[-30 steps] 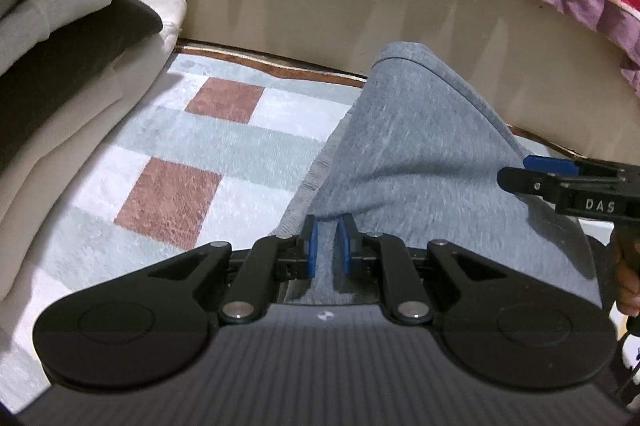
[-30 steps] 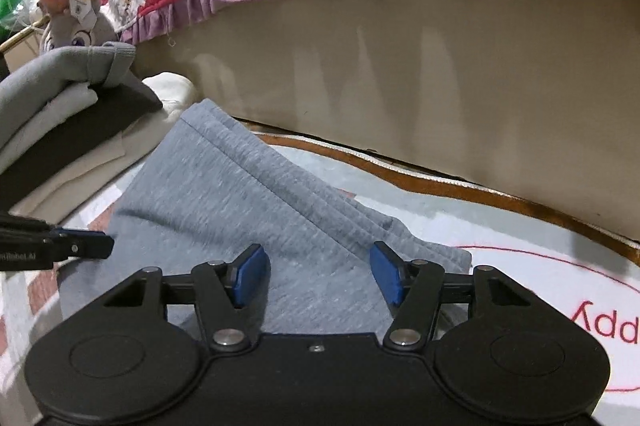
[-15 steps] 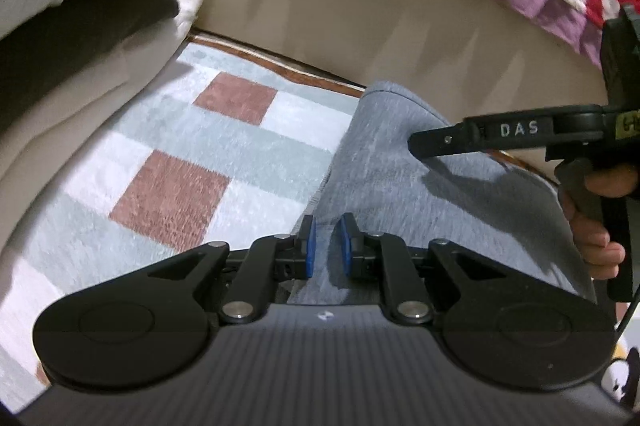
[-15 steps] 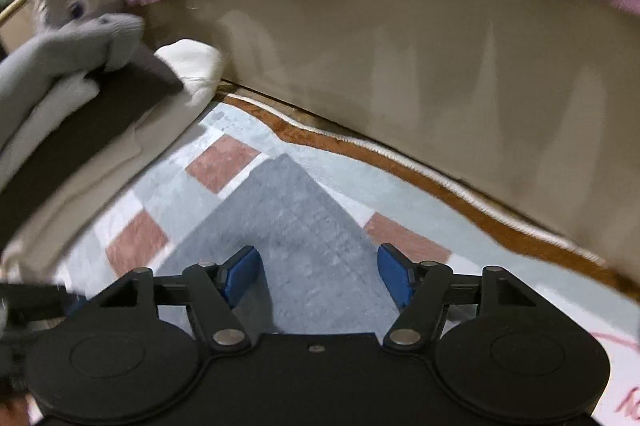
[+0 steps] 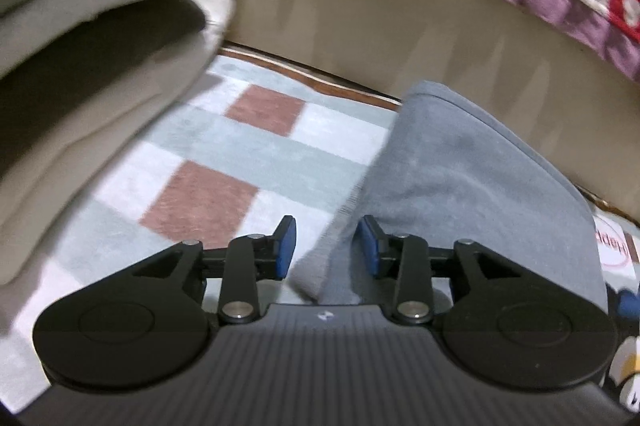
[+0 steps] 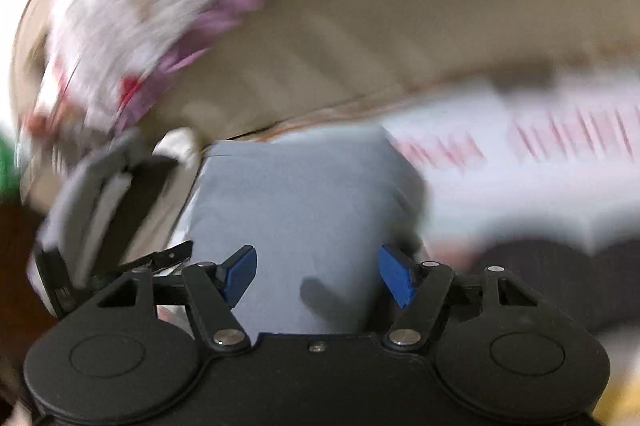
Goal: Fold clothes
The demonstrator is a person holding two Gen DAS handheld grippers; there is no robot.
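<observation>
Grey folded garment [image 5: 472, 186] runs lengthwise away toward the bed base; both jaws opening, gripping nothing.

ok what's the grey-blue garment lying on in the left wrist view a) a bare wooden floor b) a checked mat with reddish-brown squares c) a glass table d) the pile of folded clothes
b: the grey-blue garment lies flat on the checked mat, beside the pile of folded clothes, not on it.

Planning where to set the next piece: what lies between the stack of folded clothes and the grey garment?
In the left wrist view, only bare checked rug lies between the stack of folded clothes and the grey garment; nothing sits on that stretch.
</observation>
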